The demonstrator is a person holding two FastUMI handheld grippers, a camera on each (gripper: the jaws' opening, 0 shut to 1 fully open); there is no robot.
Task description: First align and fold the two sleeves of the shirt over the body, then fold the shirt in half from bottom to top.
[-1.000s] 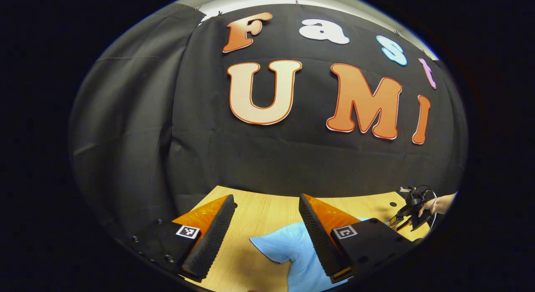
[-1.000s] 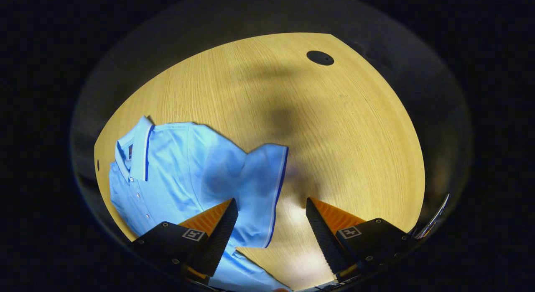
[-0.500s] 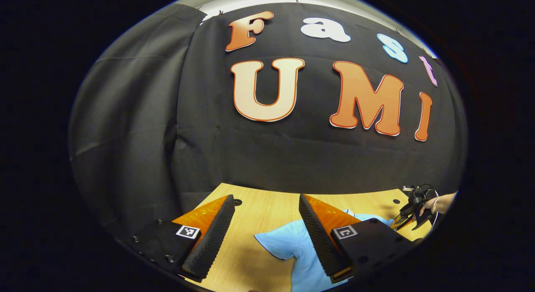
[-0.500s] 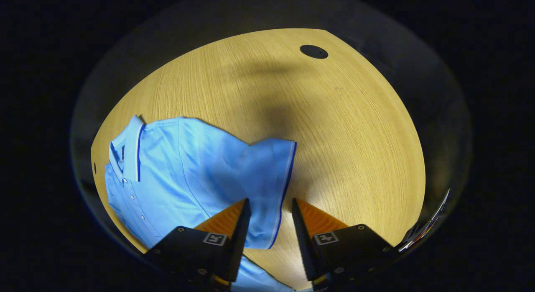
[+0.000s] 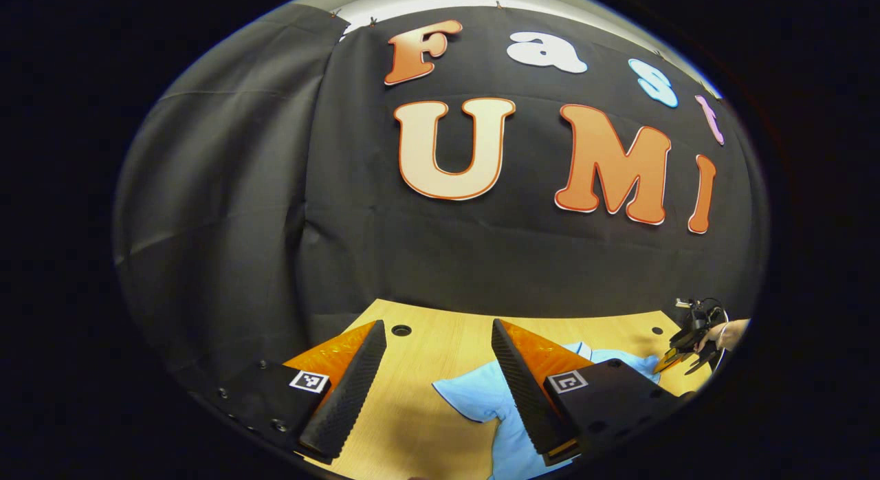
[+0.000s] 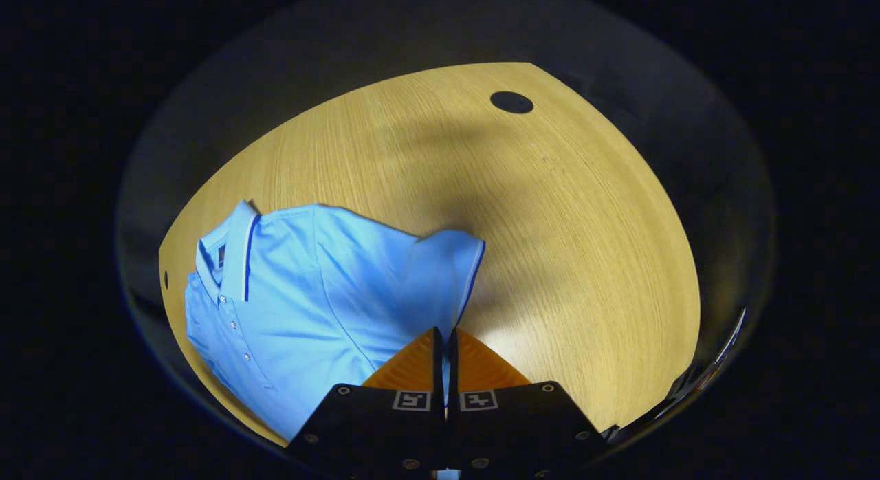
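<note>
Shirt (image 6: 309,294) sleeve pinched in right hand-held gripper (image 6: 443,339)

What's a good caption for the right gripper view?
Right tool pinches the blue shirt's sleeve on the wooden table.

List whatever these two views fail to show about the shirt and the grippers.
- Right gripper view: the shirt hem is cut off by the lower edge; the right gripper covers the sleeve cuff it clamps.
- Left gripper view: the left gripper finger hides most of the shirt body.
- Left gripper view: the far gripper is too small to judge.
</note>
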